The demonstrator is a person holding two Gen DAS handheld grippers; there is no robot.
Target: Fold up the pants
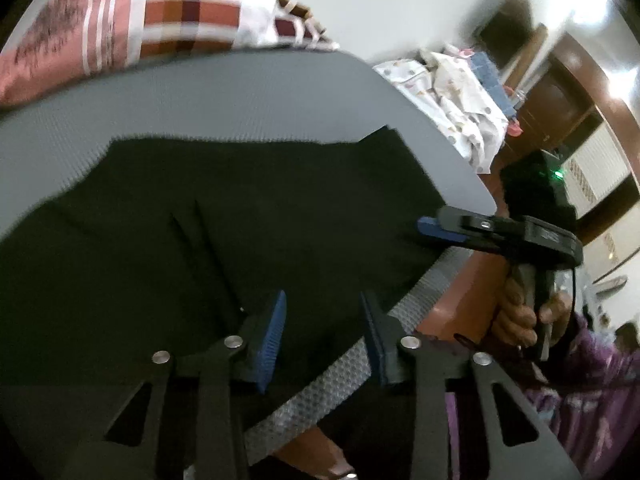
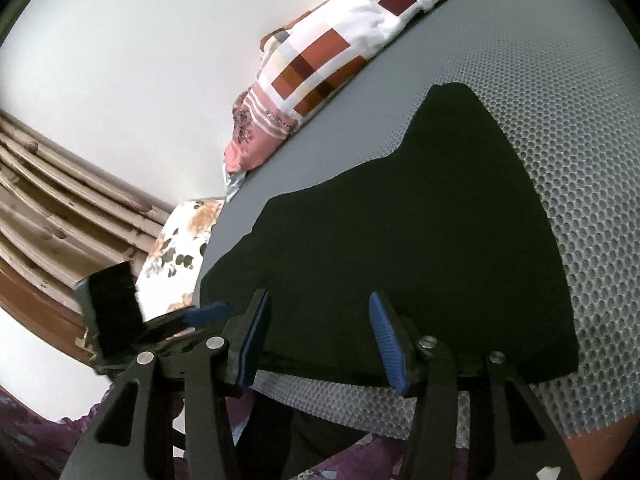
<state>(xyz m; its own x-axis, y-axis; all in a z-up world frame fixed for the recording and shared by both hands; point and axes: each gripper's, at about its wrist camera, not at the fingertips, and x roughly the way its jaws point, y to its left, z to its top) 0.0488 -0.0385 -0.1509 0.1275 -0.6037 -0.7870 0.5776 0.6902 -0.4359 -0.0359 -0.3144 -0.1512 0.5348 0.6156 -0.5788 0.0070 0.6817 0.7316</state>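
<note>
Left wrist: pants [image 1: 224, 216] apparently flat on mat [image 1: 240, 96]

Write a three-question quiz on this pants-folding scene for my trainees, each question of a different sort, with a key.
1. True or false: the pants lie on a grey mat.
2. Multiple choice: the left gripper is (A) shut on the pants, (B) open over the pants' near edge, (C) out of view.
3. Fill in: at the mat's far edge lies a checked ____.

Key
1. True.
2. B; its jaws stand apart with dark cloth between them. The right gripper is open too, at the near edge.
3. Cloth, patterned in red, brown and white squares.
</note>
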